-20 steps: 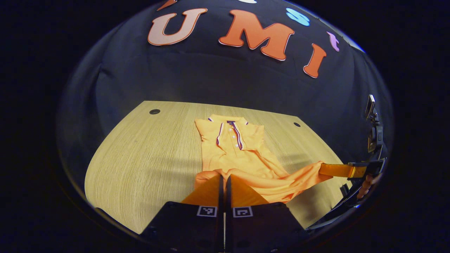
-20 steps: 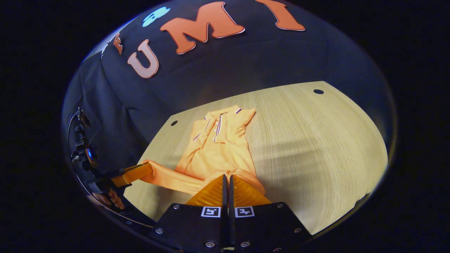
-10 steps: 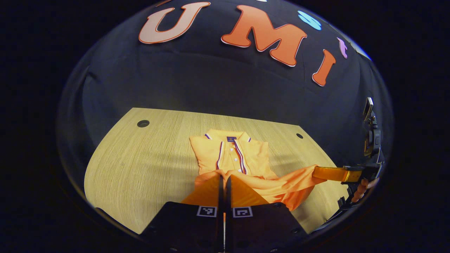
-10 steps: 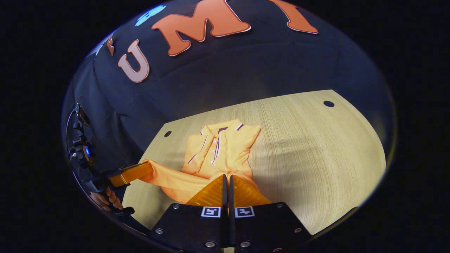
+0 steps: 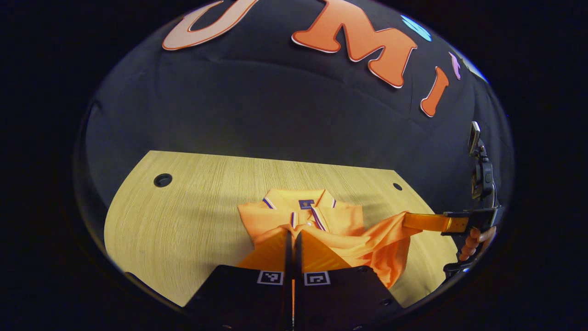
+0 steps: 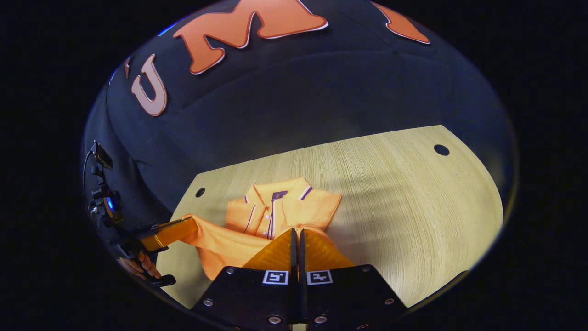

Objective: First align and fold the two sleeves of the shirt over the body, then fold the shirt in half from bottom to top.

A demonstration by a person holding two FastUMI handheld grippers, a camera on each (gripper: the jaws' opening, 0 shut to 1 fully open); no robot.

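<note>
An orange polo shirt [image 5: 317, 220] with a striped collar lies on the wooden table [image 5: 183, 216], sleeves folded in over the body. Its bottom hem is lifted and stretched between both grippers, hanging over the lower body. My left gripper [image 5: 292, 231] is shut on one hem corner; in the right gripper view it appears at the far left [image 6: 195, 224], held by a hand [image 6: 138, 266]. My right gripper [image 6: 296, 230] is shut on the other hem corner of the shirt [image 6: 285, 209]; in the left gripper view it shows at the right [image 5: 406, 219]. The collar and placket still show beyond the raised hem.
The table [image 6: 413, 197] has small round holes near its far corners [image 5: 163, 179] [image 5: 397, 186] [image 6: 441, 150]. The dark cloth wall rises right behind the table's far edge. Bare wood lies to both sides of the shirt.
Both grippers have carried the hem away from the near edge toward the collar. More of the shirt's body is covered; only the collar area shows beyond the hem now.
</note>
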